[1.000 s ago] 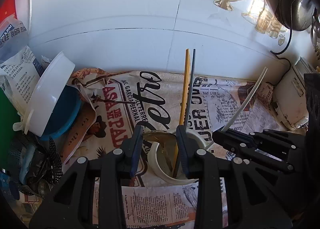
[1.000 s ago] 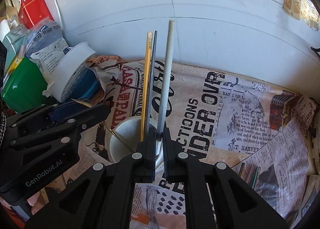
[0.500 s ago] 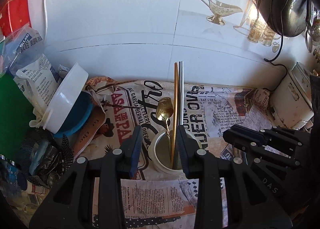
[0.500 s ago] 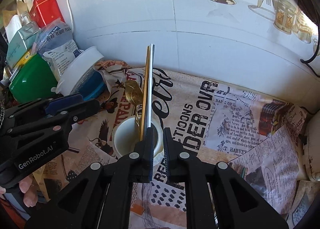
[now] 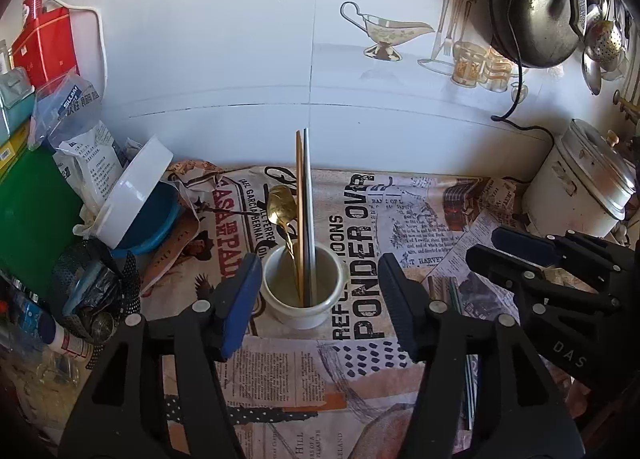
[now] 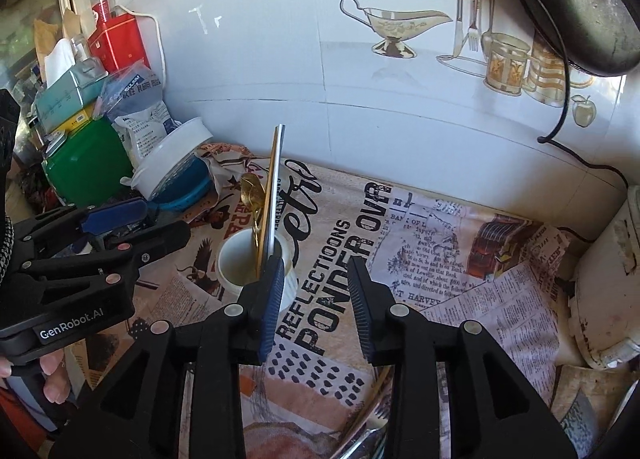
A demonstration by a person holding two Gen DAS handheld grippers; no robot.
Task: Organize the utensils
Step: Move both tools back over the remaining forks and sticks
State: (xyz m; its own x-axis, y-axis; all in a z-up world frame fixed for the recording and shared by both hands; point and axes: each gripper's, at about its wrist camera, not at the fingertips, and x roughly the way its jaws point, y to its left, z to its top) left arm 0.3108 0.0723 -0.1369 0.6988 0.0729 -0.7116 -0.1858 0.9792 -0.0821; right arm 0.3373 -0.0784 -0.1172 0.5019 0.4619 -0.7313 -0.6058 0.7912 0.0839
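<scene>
The white cup point(image 5: 304, 291) stands in the middle of the left wrist view, on the printed cloth point(image 5: 400, 227). In it stand a gold spoon point(image 5: 282, 205) and the chopsticks point(image 5: 303, 195). Both the left gripper point(image 5: 320, 291) and the right gripper point(image 6: 314, 291) have just been opening; their jaws are apart and hold nothing.

Bare newspaper-print cloth point(image 5: 400, 211) is lying open right of the white cup point(image 5: 303, 291), giving free passage. Chopsticks point(image 5: 303, 195) and a gold spoon point(image 5: 281, 203) are sticking up out of the cup, blocking approach from above. Left, a tilted white tub point(image 5: 134, 191) and green box point(image 5: 32, 215) are crowding in; a rice cooker point(image 5: 580, 187) is closing off the far right.
</scene>
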